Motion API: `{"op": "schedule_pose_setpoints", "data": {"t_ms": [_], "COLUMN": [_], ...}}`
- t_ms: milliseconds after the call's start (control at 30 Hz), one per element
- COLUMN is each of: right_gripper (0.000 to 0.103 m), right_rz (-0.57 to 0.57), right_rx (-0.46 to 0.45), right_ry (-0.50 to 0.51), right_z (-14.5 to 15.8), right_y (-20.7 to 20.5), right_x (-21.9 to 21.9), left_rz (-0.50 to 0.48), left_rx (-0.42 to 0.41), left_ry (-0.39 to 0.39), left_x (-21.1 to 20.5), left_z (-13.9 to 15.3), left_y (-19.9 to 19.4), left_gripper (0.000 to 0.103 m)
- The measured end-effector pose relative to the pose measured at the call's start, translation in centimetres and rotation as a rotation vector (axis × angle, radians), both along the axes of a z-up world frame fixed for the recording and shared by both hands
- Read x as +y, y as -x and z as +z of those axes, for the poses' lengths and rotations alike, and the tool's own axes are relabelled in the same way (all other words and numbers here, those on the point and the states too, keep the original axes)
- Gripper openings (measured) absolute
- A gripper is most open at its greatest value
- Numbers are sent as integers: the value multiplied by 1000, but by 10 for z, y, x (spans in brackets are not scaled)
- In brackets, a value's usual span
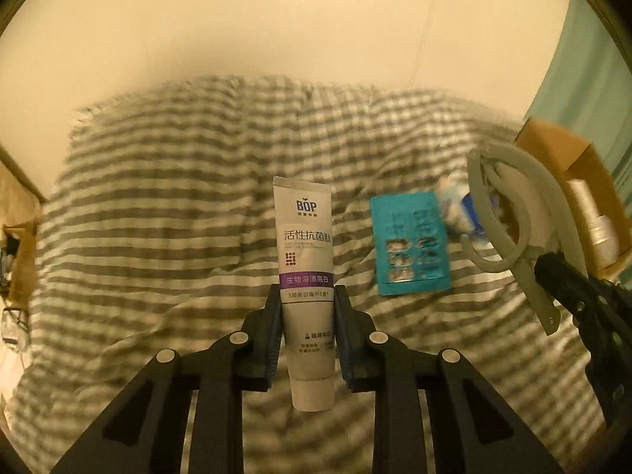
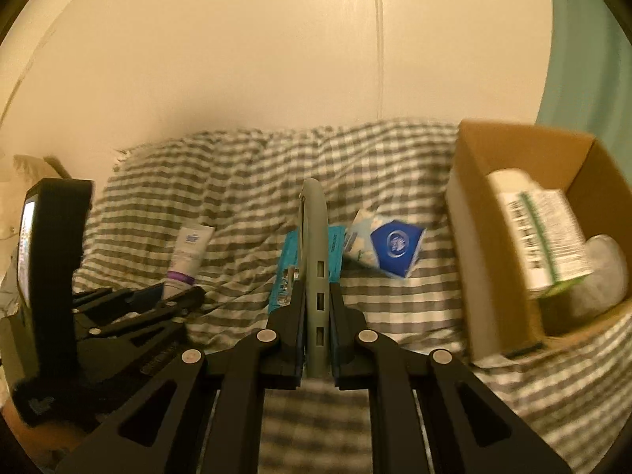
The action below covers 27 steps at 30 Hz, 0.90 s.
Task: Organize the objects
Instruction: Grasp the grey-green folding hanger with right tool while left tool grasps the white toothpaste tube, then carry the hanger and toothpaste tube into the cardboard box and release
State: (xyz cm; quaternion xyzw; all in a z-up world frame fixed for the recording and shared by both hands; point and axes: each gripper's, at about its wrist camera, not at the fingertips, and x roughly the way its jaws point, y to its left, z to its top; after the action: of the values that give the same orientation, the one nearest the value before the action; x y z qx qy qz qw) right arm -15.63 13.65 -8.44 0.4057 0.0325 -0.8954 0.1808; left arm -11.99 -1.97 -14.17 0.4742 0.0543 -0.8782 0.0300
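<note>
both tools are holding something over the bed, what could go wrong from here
The left tool pinches the toothpaste tube low near its cap, so it may tilt or slip. The right tool holds the grey hanger by a thin edge; it might twist. The cardboard box already looks crowded.

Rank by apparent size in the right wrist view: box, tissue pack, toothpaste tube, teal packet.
1. Box, largest, though also nearest.
2. Tissue pack.
3-4. Toothpaste tube and teal packet: unsure; both are partly hidden, the tube by the left gripper, the packet by the grey tool.
</note>
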Motion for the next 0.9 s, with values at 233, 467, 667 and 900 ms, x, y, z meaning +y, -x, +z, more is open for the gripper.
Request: {"op": "schedule_pose_setpoints", "data": {"t_ms": [233,467,667,900], "right_gripper": [9,9,9,9], "right_rz": [4,25,23,2], "right_rx": [98,244,342,368], "right_ry": [29,26,14,36], "right_z": [73,152,201,220], "right_y": [-45,-91,-103,-88], "right_x": [33,65,98,129], "left_rz": [1,-42,-113,-203], "left_rx": [125,250,310,339], "left_ry": [-1,11,14,-11], "left_x": [12,40,81,132], "left_z": [81,159,197,214], "left_y": [-41,-75,-75,-53], "left_gripper": [24,24,24,24]}}
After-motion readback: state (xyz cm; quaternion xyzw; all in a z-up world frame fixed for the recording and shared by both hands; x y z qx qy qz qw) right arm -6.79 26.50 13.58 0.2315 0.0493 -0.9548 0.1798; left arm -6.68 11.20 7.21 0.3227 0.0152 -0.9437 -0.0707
